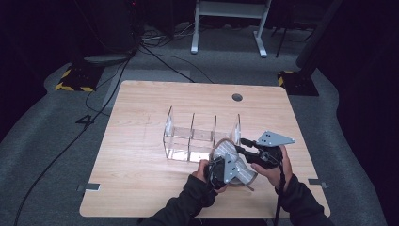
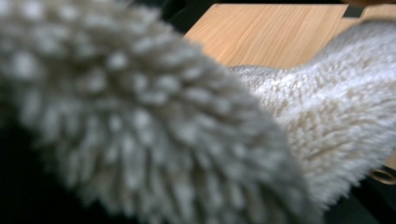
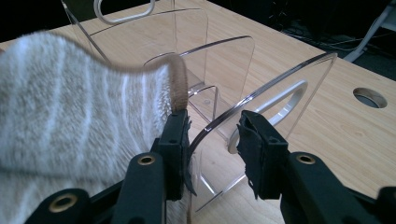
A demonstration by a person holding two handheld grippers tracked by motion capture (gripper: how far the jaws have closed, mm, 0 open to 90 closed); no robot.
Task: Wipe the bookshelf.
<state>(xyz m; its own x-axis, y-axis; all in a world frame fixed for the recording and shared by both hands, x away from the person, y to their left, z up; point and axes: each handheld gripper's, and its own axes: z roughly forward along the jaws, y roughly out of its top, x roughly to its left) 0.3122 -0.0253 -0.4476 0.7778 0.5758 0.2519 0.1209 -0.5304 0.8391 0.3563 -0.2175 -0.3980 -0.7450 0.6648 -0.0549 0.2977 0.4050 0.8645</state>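
High view: a fluffy sock (image 1: 237, 162) hangs between the grippers at the desk's (image 1: 136, 141) 5 o'clock edge, just in front of the clear organizer (image 1: 188, 136). Left gripper (image 1: 217, 173) is pressed shut on the sock's lower end; right gripper (image 3: 212, 140) stands spread, the organizer's end wall between its jaws and the brown cuff (image 3: 177, 84) against its left jaw. Judged light, soft and floppy, best pinched at the cuff; long axis runs 11 to 5 o'clock, cuff toward the organizer.
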